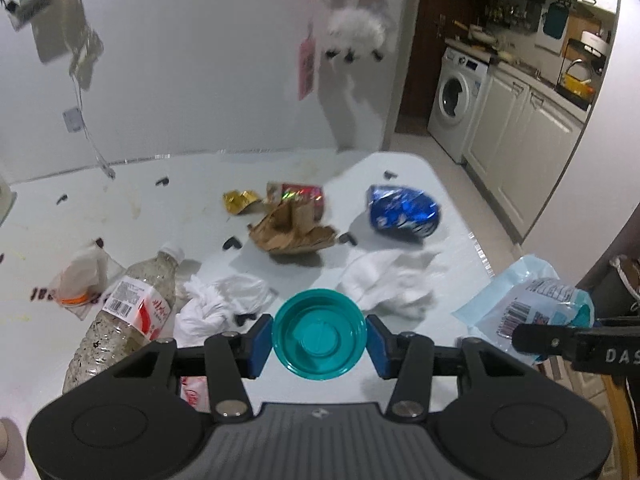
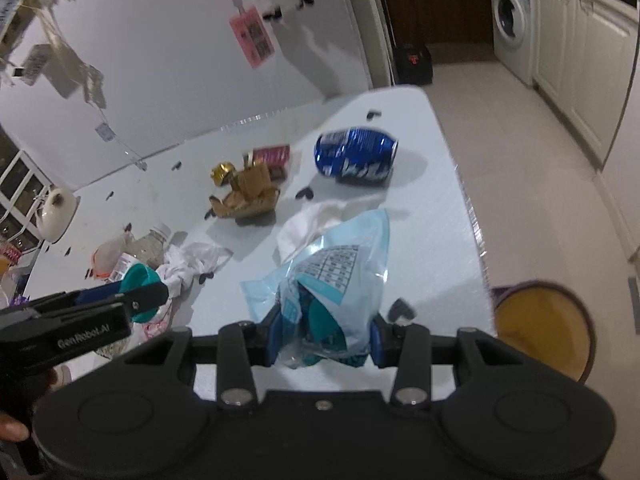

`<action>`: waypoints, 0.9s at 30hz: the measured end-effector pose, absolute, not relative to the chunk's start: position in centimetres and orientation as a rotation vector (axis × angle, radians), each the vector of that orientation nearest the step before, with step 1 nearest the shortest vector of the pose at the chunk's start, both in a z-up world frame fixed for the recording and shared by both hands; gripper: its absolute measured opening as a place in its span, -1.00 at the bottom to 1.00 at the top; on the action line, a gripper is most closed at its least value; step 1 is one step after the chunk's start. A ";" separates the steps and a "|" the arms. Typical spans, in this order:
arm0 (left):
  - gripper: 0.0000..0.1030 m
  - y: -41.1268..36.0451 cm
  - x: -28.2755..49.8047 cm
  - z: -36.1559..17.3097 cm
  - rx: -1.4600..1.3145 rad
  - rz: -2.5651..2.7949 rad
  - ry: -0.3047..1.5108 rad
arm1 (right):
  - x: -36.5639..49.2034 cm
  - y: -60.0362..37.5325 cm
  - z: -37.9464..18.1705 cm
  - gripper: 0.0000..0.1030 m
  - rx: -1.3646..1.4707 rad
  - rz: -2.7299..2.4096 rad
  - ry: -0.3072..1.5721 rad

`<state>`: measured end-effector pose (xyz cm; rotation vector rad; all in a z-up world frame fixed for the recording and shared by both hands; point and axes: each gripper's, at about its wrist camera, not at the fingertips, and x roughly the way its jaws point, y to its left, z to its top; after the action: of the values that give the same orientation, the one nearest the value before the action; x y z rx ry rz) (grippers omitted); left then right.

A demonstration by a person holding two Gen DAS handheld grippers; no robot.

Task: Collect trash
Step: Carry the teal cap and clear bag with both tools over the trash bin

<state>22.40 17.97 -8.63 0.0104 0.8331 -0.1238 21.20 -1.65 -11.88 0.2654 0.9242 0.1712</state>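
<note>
**Both Grippers Loaded Above the Littered Table**

The left gripper [image 1: 319, 334] pinches a teal round lid [image 1: 319, 332] between its blue pads [image 1: 260, 344], one pad on each side of the rim, hollow side facing the camera. The right gripper [image 2: 322, 338] is clamped on a crumpled light-blue plastic wrapper [image 2: 332, 280] — the wrapper bulges up and out past the pads. Both loads are clear of the white table [image 1: 448, 216].

Items lying on the table:
- a crushed blue can [image 1: 402, 210] near the far right corner
- torn brown cardboard [image 1: 292, 232], with a gold foil scrap [image 1: 238, 200] and a red shiny packet [image 1: 300, 192] just behind it
- two wads of white tissue [image 1: 388, 280] in front of the cardboard
- a clear plastic bottle [image 1: 128, 308] on its side at the left

A round bin [image 2: 544, 328] stands on the floor — just off the table's right edge.
</note>
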 end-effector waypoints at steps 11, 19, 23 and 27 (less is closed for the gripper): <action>-0.03 6.8 18.1 -5.5 -0.007 -0.098 0.775 | 17.9 -10.9 -8.9 -0.17 0.177 0.220 0.869; -0.03 -1.3 16.7 -5.2 -0.005 -0.127 0.759 | 16.1 -19.2 -7.8 -0.17 0.157 0.188 0.829; -0.03 -4.5 16.9 -5.6 -0.007 -0.161 0.772 | 15.4 -22.8 -8.1 -0.17 0.163 0.161 0.834; -0.03 -7.7 17.4 -6.4 0.000 -0.208 0.800 | 15.0 -25.8 -8.8 -0.16 0.176 0.125 0.850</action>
<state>17.36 -7.67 -6.44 0.0004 0.8001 -0.2082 14.96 -25.83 -8.79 0.1763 0.8502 0.1247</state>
